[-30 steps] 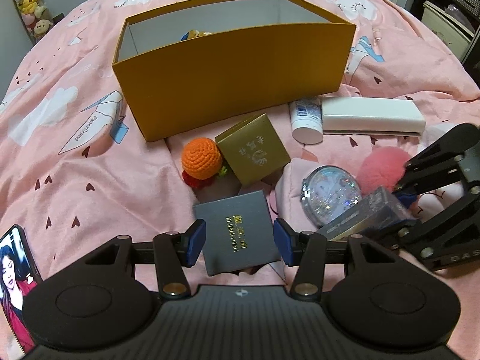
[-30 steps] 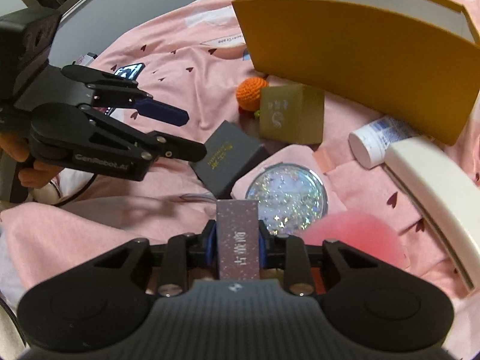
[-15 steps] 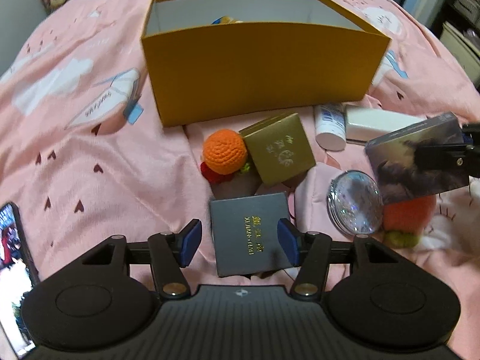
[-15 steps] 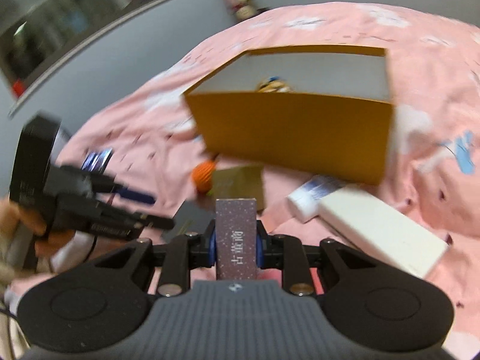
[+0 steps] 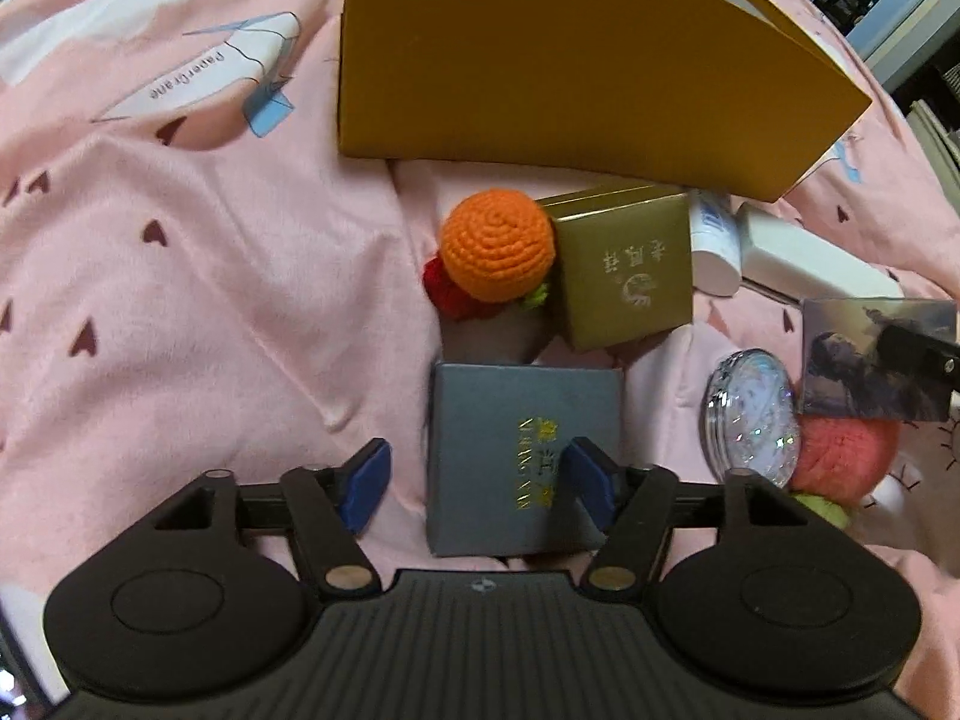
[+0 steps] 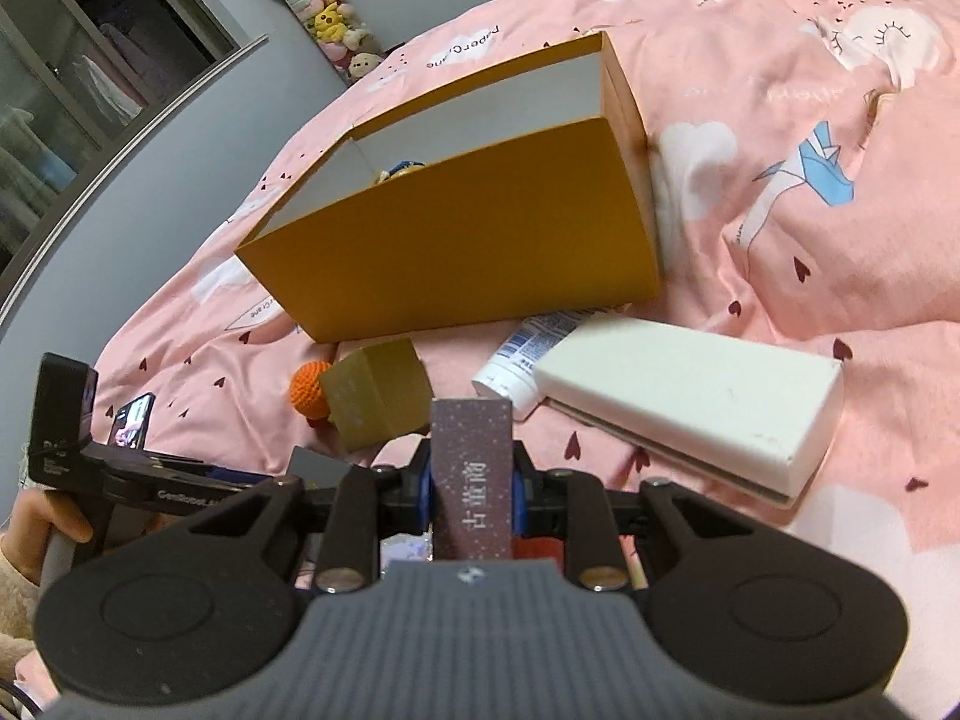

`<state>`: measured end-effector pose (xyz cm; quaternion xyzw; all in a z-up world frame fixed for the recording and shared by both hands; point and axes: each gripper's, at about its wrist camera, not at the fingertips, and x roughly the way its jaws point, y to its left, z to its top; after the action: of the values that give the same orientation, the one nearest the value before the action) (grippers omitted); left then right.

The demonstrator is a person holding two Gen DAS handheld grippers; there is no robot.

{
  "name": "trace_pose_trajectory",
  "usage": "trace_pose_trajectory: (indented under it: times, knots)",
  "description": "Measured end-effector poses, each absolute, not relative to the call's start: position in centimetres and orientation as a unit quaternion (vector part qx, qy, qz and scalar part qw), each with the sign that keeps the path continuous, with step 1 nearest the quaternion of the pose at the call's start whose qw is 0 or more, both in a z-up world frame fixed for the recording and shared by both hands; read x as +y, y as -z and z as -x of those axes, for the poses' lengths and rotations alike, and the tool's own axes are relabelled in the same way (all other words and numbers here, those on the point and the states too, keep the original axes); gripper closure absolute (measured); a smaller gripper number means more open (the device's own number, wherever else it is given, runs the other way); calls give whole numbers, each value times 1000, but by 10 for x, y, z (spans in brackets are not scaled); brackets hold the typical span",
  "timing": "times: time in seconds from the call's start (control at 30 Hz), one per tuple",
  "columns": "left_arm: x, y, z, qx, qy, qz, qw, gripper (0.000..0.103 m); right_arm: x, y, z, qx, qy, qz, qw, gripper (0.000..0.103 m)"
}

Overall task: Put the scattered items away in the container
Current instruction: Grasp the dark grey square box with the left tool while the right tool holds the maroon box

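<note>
Left gripper [image 5: 474, 483]: jaws opening, nothing pinched. Points steeply down over the grey box [image 5: 522, 456]. Right blue pad sits over the box's top face, near its right edge; left pad hangs over bare quilt, apart from the box's left edge. Contact between pad and box cannot be told.
Right gripper [image 6: 471, 492]: pressed onto a speckled mauve box [image 6: 474, 474], held upright between the blue pads, lifted clear of the bed.
Container [image 6: 456, 246]: yellow open-topped box on the pink quilt [image 5: 198, 276], inside walls grey. A small toy shows just above its near rim. Top opening unobstructed.
Grey box: flat on the quilt, gold lettering up, near the camera. Its far edge lies just beside the gold box [image 5: 624, 276].
Orange ball [image 5: 495, 246]: crocheted, touching the gold box's left side, a red knit piece beneath it.
Gold box: tilted, between the ball and the white tube [image 5: 711, 246]; close to the container's near wall.
White case [image 6: 690, 402]: long, lying beside the tube, right of the pile.
Glitter disc [image 5: 753, 420]: leaning against a pink pompom [image 5: 846, 456], right of the grey box.
Open room: broad bare quilt left of the grey box and ball; a narrow strip only between container wall and pile.
Phone [image 6: 132, 420]: on the quilt at far left, behind the left gripper.
</note>
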<state>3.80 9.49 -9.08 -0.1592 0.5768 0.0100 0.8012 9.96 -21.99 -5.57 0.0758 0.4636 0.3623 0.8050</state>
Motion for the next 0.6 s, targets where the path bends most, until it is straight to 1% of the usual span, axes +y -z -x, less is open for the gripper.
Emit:
trace_pose_trajectory:
  times: [0.07, 0.13, 0.33, 0.47, 0.6]
  knots:
    - [97, 94, -40, 576, -2, 171, 800, 20, -219, 56, -99, 462, -364, -73, 806, 77]
    - [100, 98, -41, 574, 3, 182, 798, 14, -219, 57, -98, 461, -366, -72, 805, 77]
    - [111, 111, -47, 573, 21, 229, 786, 10, -217, 59, -98, 462, -368, -73, 803, 77]
    - [113, 120, -54, 577, 37, 252, 776, 10, -216, 60, -98, 465, -366, -76, 802, 77]
    - [111, 122, -55, 579, 48, 262, 770, 13, -216, 60, -97, 464, -366, -73, 803, 77]
